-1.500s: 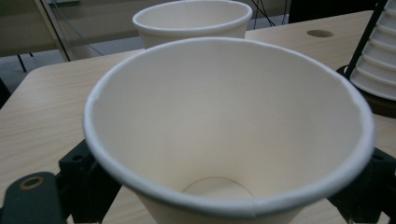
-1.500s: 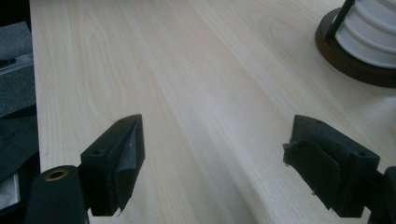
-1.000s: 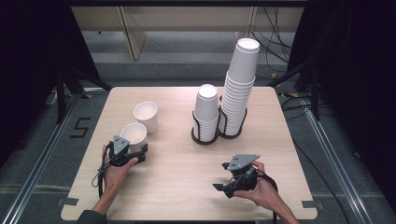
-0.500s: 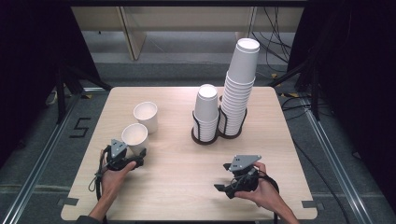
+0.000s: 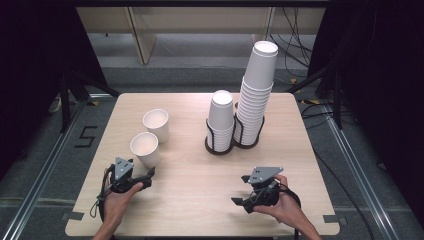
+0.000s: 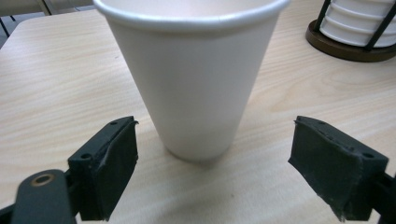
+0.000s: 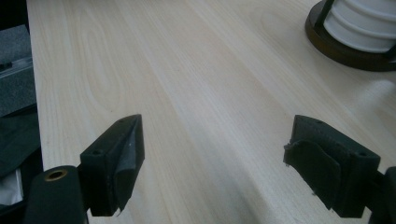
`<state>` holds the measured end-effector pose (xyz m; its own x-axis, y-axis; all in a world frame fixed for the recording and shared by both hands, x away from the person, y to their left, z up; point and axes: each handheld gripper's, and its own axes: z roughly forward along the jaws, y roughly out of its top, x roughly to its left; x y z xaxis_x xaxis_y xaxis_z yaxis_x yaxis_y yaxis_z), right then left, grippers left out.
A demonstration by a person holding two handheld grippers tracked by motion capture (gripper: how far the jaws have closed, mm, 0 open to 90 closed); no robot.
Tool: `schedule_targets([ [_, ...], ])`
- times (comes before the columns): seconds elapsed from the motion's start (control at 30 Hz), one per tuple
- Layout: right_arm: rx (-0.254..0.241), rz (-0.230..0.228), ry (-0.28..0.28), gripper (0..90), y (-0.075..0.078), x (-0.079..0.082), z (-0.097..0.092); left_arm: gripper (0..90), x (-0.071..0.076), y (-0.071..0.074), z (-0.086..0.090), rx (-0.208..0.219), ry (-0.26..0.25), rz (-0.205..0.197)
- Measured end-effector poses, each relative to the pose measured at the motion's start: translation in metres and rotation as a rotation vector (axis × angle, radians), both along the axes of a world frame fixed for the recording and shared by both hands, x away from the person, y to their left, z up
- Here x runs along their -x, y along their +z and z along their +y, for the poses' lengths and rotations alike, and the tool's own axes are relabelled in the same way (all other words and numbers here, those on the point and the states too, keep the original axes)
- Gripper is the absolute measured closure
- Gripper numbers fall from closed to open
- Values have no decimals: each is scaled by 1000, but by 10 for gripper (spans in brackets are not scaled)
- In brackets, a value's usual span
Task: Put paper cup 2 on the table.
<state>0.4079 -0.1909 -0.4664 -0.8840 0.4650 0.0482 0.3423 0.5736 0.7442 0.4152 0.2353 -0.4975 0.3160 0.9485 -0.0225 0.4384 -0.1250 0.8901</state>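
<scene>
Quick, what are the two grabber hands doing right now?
Left gripper: open, jaws apart from the paper cup in front, holding nothing.
Right gripper: open, holding nothing.

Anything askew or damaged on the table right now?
One oddity: the tall cup stack leans toward the far right above its holder. Both loose cups stand upright and look undamaged. Nothing looks spilled.
</scene>
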Motion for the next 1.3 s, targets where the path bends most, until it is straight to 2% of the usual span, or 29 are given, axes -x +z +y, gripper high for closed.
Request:
schedule_targets([
  [0.07, -1, 3, -5, 196, 0, 1, -1, 143, 6, 1, -1, 25, -10, 0],
  [0.27, -11, -1, -17, 196, -1, 2, -4, 143, 24, 8, -10, 29, -54, -33],
  [0.53, -22, 7, -38, 191, -2, 5, -10, 143, 44, 11, -23, 47, -120, -33],
  [0.73, -39, 10, -46, 182, -3, 11, -15, 144, 55, 8, -30, 92, -172, -29],
  [0.9, -50, 10, -60, 167, -5, 16, -19, 144, 61, 4, -39, 69, -208, -23],
  [0.97, -55, 16, -57, 167, -5, 19, -21, 144, 64, 3, -44, 74, -212, -13],
  [1.1, -52, 13, -66, 161, -8, 24, -25, 144, 69, 4, -53, 76, -260, -26],
  [1.13, -49, -6, -64, 161, -8, 24, -26, 144, 70, 5, -54, 78, -266, -28],
  [1.2, -52, 23, -70, 161, -10, 27, -28, 144, 73, 7, -57, 83, -289, -35],
  [1.23, -49, 4, -73, 160, -10, 28, -29, 144, 73, 7, -59, 89, -305, -44],
  [1.3, -50, 18, -76, 160, -11, 30, -30, 144, 76, 8, -63, 81, -338, -47],
])
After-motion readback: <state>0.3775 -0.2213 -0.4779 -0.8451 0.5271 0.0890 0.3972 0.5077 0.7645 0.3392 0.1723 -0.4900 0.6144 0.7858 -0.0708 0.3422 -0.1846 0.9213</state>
